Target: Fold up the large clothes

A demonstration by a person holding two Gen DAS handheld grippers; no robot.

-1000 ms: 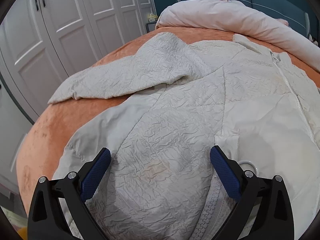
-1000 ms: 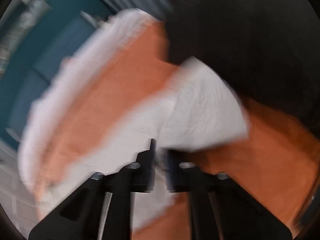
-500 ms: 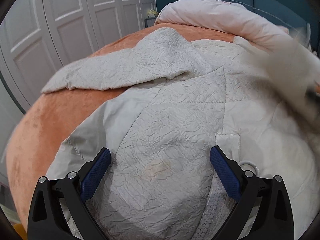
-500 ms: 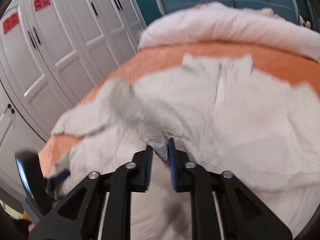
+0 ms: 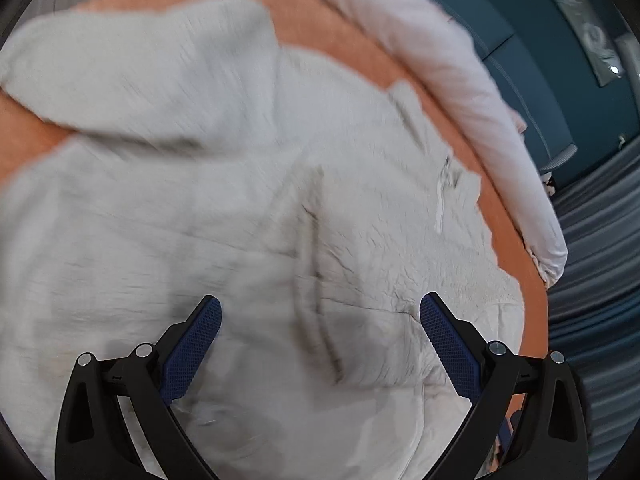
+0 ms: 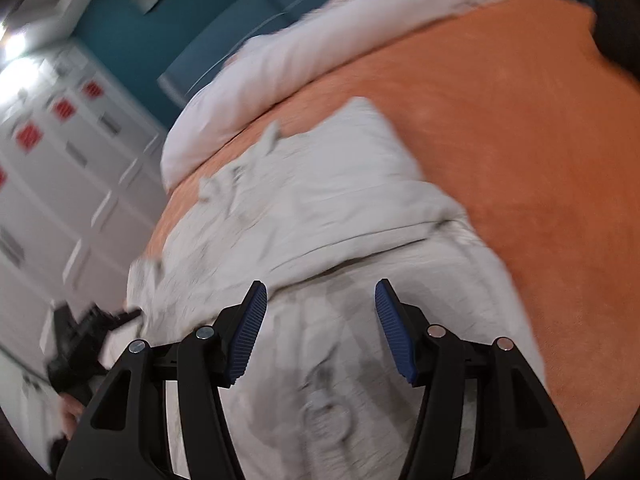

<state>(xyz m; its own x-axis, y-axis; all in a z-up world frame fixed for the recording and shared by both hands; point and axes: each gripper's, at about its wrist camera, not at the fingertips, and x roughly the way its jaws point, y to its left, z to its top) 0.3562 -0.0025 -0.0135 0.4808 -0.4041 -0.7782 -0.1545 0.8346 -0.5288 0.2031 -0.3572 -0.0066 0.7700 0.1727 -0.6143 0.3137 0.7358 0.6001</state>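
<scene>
Both jaws spread, nothing pinched — left gripper (image 5: pixel 320 344) and right gripper (image 6: pixel 320 328) held over quilted jacket (image 5: pixel 240 220); hem corners, lower frame, best gripped evenly.

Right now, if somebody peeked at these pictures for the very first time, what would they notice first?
First, the big pale crinkly jacket spread over the bright orange bed cover, filling the middle of both views. Next, the blue-padded fingers of the left hand-held gripper and the right hand-held gripper, both wide open just above the jacket, holding nothing. Behind, a puffy white duvet lies rolled along the bed's far edge.
</scene>
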